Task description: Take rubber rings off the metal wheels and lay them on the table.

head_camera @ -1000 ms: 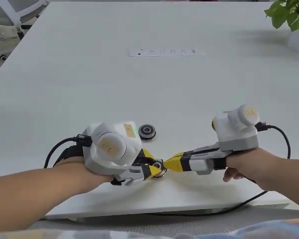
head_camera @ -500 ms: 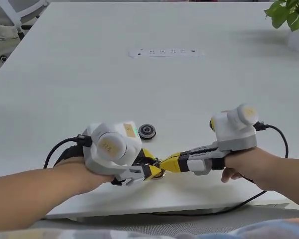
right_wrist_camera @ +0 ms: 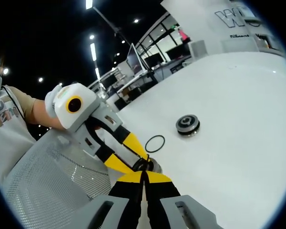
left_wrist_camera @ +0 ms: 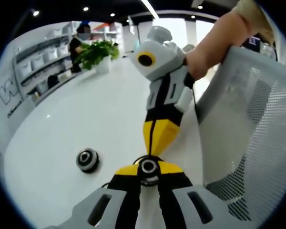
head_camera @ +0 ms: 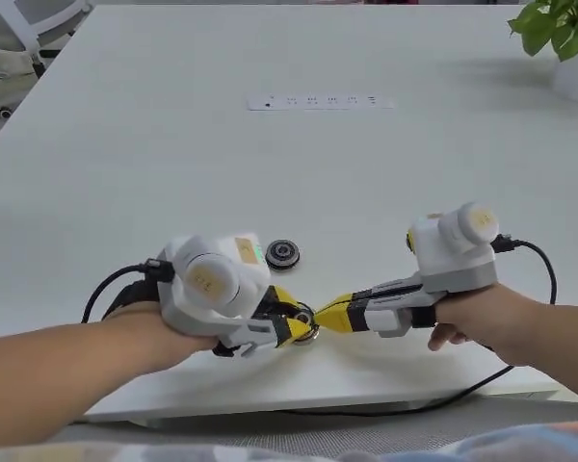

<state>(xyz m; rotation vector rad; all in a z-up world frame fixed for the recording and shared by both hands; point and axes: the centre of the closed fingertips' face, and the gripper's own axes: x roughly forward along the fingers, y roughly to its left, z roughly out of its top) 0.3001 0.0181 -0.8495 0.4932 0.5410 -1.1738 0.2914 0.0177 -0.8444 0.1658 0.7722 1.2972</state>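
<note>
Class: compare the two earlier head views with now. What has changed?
Very little. The right gripper, jaws shut, edged slightly nearer the metal wheel clamped in the left gripper. That grip held; the second wheel on the table has not moved.

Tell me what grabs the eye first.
At the table's near edge, the left gripper is shut on a small wheel, and the shut right gripper meets it tip to tip. A second wheel sits just beyond them, and a loose black ring lies flat nearby.
</note>
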